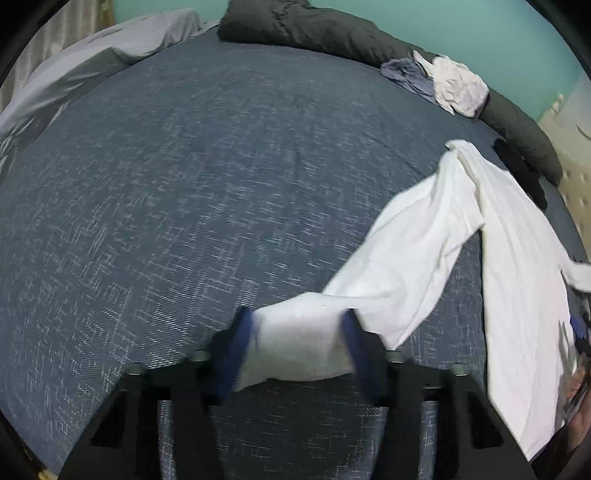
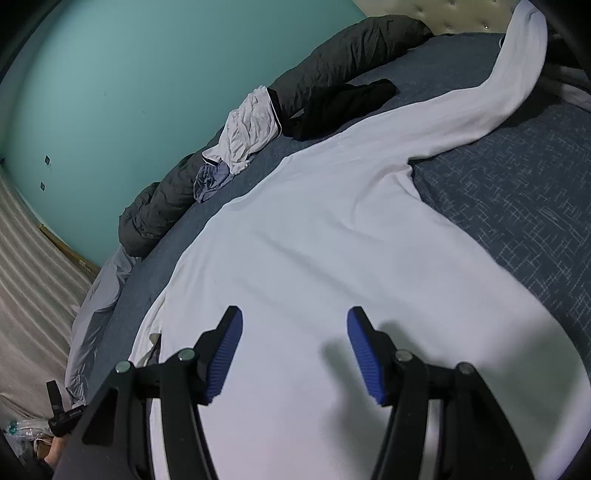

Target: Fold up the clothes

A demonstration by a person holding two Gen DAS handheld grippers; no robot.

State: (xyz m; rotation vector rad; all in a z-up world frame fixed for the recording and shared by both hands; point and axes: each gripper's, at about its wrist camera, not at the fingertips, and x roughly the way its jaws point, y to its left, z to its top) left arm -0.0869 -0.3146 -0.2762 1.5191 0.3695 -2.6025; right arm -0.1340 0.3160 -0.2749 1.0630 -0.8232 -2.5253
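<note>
Right wrist view shows a white long-sleeved shirt (image 2: 314, 229) spread flat on a bed, its body filling the space under and ahead of the right gripper (image 2: 294, 347), one sleeve running up toward the far corner by a tufted beige headboard (image 2: 454, 14). The right gripper hovers just above the shirt's body with its blue-padded jaws set wide apart and nothing between them, their shadow falling on the cloth. In the left wrist view the same shirt (image 1: 509, 258) lies at the right side of the bed, and a sleeve end stretches from it to the left gripper (image 1: 297, 332), where the white cloth sits between the blue pads; the jaws stand fairly wide, and motion blur keeps me from telling whether they pinch the sleeve or it merely lies across them. The bed is covered with a dark blue sheet (image 1: 221, 184) marked with a fine pale crosshatch. Along its far edge lies a rolled dark grey duvet (image 2: 332, 62), with a crumpled white garment (image 2: 251, 129), a small bluish garment (image 2: 210, 181) and a black garment (image 2: 340, 107) beside it. A pale grey sheet (image 1: 92, 59) bunches at one corner. The wall (image 2: 129, 74) behind is teal, with striped curtains (image 2: 33, 266) at the side. No writing is legible
</note>
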